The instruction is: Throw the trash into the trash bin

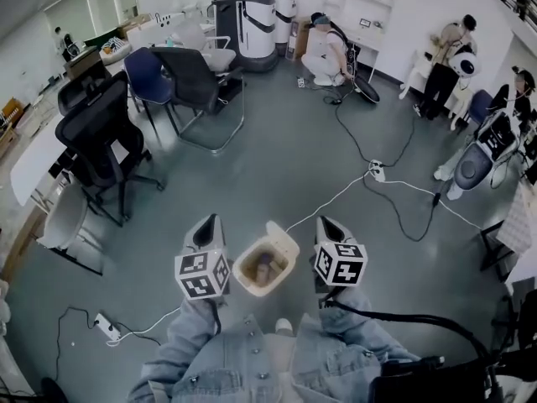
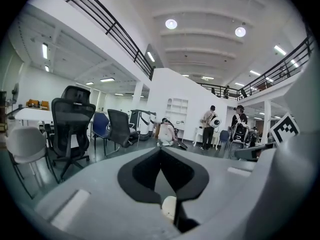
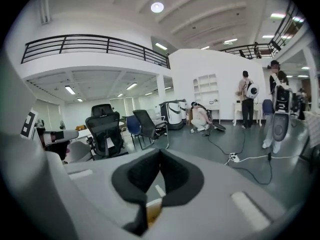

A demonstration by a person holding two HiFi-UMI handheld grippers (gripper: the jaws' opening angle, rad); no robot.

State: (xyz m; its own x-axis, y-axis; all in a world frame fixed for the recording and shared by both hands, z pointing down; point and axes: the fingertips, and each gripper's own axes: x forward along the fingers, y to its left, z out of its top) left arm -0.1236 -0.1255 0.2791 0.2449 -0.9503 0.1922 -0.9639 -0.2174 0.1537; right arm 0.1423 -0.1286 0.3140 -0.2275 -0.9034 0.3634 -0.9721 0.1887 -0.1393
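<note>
Head view is centred on the cream plastic trash bin [image 1: 285, 246], which stands open-topped on the grey floor [image 1: 277, 158] just ahead of the person's pale denim clothing [image 1: 336, 359]. A brownish piece of trash [image 1: 263, 267] is seen lying inside the bin; its kind cannot be made out.

The bin is flanked by both tools. The left gripper [image 1: 209, 220] is held just to the bin's left, the right gripper [image 1: 326, 221] just to its right, each with its marker cube turned towards the camera.

In the left gripper view, the left gripper [image 2: 160, 150] is clenched, its dark pads meeting at the tips with nothing between them; a cream edge of the bin [image 2: 169, 206] is glimpsed below. In the right gripper view, the right gripper [image 3: 160, 151] is likewise closed and empty, with a tan part of the bin [image 3: 152, 210] visible beneath it.

A white cable [image 1: 327, 204] is laid from near the bin to a white power strip [image 1: 377, 170], where black cables [image 1: 403, 217] are looped across the floor. Further left, black mesh office chairs [image 1: 96, 137] and a blue chair [image 1: 149, 74] are grouped, well apart from the bin. A crouching person in white [image 1: 323, 53] is seen at the far side of the room.
</note>
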